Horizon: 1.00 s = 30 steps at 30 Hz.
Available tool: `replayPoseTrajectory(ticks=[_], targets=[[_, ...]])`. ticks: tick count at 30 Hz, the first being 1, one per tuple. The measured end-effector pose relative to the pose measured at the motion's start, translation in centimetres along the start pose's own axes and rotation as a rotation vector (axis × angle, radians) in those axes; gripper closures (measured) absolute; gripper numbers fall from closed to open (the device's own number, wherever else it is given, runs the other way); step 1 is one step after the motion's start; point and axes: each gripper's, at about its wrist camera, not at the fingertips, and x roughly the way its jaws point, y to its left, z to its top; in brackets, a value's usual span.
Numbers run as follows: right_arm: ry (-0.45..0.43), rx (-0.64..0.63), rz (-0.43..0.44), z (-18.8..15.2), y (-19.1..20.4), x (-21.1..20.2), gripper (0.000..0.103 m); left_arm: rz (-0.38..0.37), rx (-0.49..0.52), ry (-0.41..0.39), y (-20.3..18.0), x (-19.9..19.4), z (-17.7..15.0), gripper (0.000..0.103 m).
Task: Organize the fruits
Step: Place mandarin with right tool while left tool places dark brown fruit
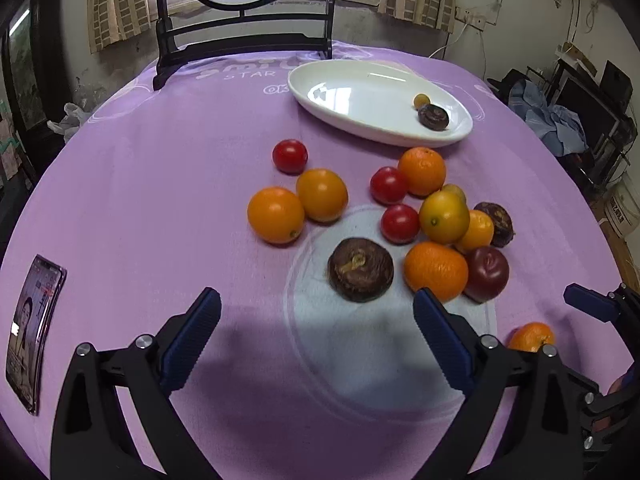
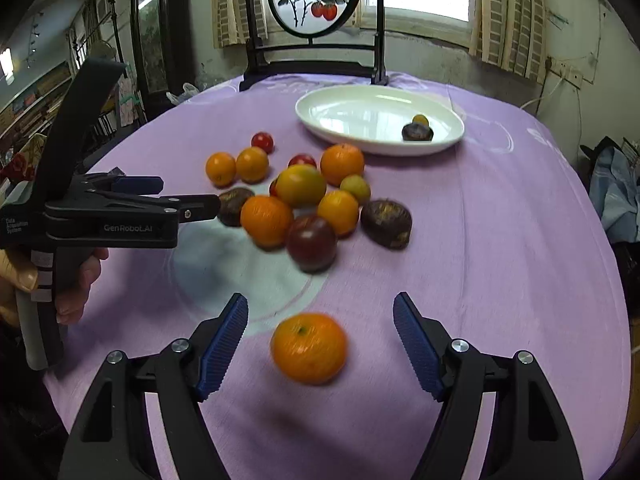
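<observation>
Both tongs open and empty. Right tongs (image 2: 320, 336) have the lone orange (image 2: 309, 348) just ahead, centred in the gap, pads clear of it. I'd drop straight over it and close across its widest part, gently, since it can roll on the table (image 2: 500, 240). It's blurred, so exact contact is unclear. Left tongs (image 1: 316, 336) face the brown chestnut-like fruit (image 1: 361, 270), just ahead. White dish (image 1: 340, 96) lies well beyond the fruit pile.

Black claws (image 2: 320, 344), ribbed blue pads (image 2: 224, 344)
</observation>
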Motion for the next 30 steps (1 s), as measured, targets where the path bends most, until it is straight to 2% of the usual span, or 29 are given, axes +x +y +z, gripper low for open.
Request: replayPoseTrajectory(ticks=[8,9,10,11,13,16,24,28,30], targets=[[0.07,0.031,-0.047,-1.3,0.4,1.5,0.027,-0.01,0.019,0.031,0.0,0.2,-1.9,0.008],[0.076,0.036,-0.054,-1.5,0.4,1.8,0.03,-0.011,0.024,0.034,0.0,0.3,-2.0,0.008],[0.083,0.038,-0.06,-1.5,0.4,2.1,0.04,-0.015,0.024,0.036,-0.1,0.4,-1.9,0.008],[0.094,0.04,-0.066,-1.5,0.4,2.4,0.044,-0.021,0.022,0.039,-0.1,0.4,-1.9,0.008],[0.083,0.045,-0.033,-1.5,0.5,2.3,0.059,-0.036,0.012,0.049,0.0,0.6,-1.9,0.007],[0.081,0.028,-0.046,-1.5,0.9,2.3,0.059,-0.032,0.011,0.065,-0.2,1.1,-1.8,0.007],[0.055,0.05,0.043,-1.6,0.9,1.6,0.059,0.014,0.03,0.06,-0.3,2.2,-0.7,0.007],[0.043,0.048,0.065,-1.8,0.9,1.3,0.059,0.044,0.074,0.058,-1.0,2.9,0.1,0.007],[0.037,0.051,0.073,-1.8,0.7,1.2,0.059,0.052,0.095,0.056,-1.5,3.2,0.2,0.012]])
